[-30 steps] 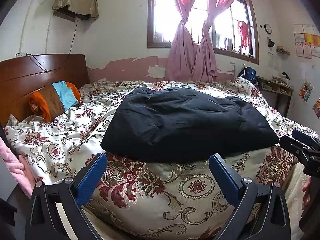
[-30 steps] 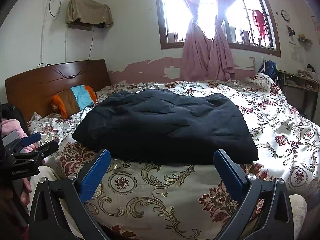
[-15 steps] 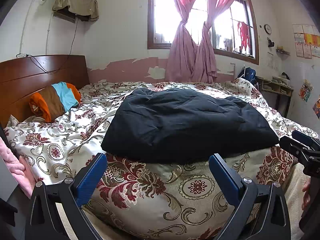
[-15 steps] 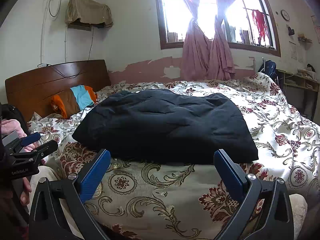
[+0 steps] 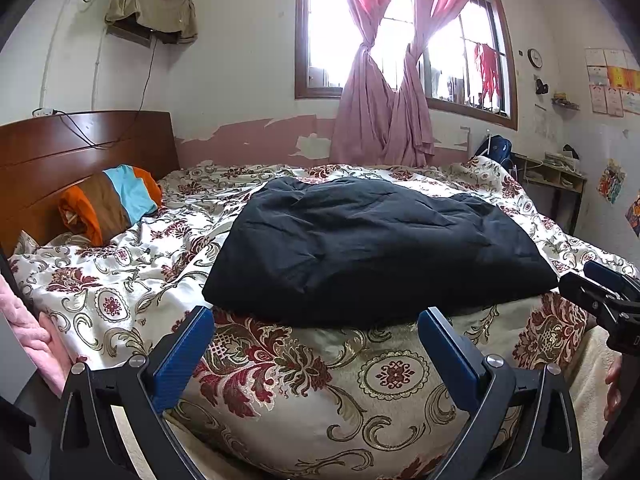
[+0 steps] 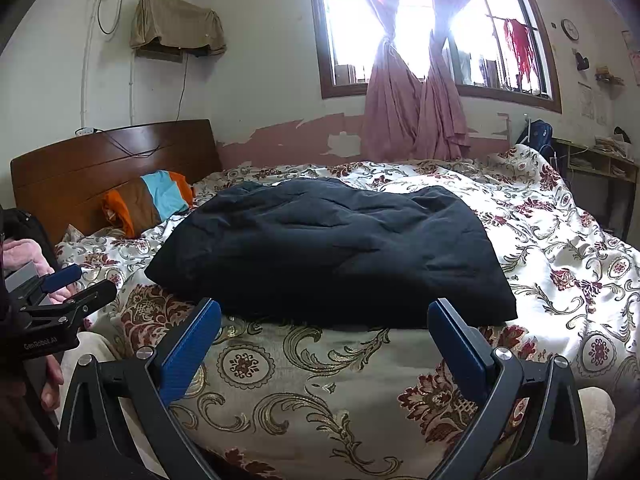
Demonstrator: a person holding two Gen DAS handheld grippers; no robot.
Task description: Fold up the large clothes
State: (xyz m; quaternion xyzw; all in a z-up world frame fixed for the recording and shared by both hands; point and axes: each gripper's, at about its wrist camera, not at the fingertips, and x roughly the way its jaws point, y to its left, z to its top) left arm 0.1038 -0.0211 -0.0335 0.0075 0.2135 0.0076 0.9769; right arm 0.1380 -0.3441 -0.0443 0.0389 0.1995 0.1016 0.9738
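A large black padded garment (image 5: 372, 248) (image 6: 332, 256) lies folded into a thick rectangle on the floral bedspread (image 5: 304, 368) (image 6: 320, 380). My left gripper (image 5: 316, 340) hangs wide open in front of the bed edge, short of the garment's near left side, with nothing between its blue pads. My right gripper (image 6: 324, 336) is open too, facing the garment's near right side and apart from it. Each gripper shows in the other's view: the right gripper (image 5: 600, 292) at the right edge, the left gripper (image 6: 68, 292) at the left edge.
A striped orange, brown and blue pillow (image 5: 112, 204) rests against the wooden headboard (image 5: 72, 156). Pink curtains (image 5: 384, 112) hang at the window behind the bed. A desk (image 5: 552, 176) stands at the far right wall. A hand with a pink sleeve (image 5: 28, 332) holds my left gripper.
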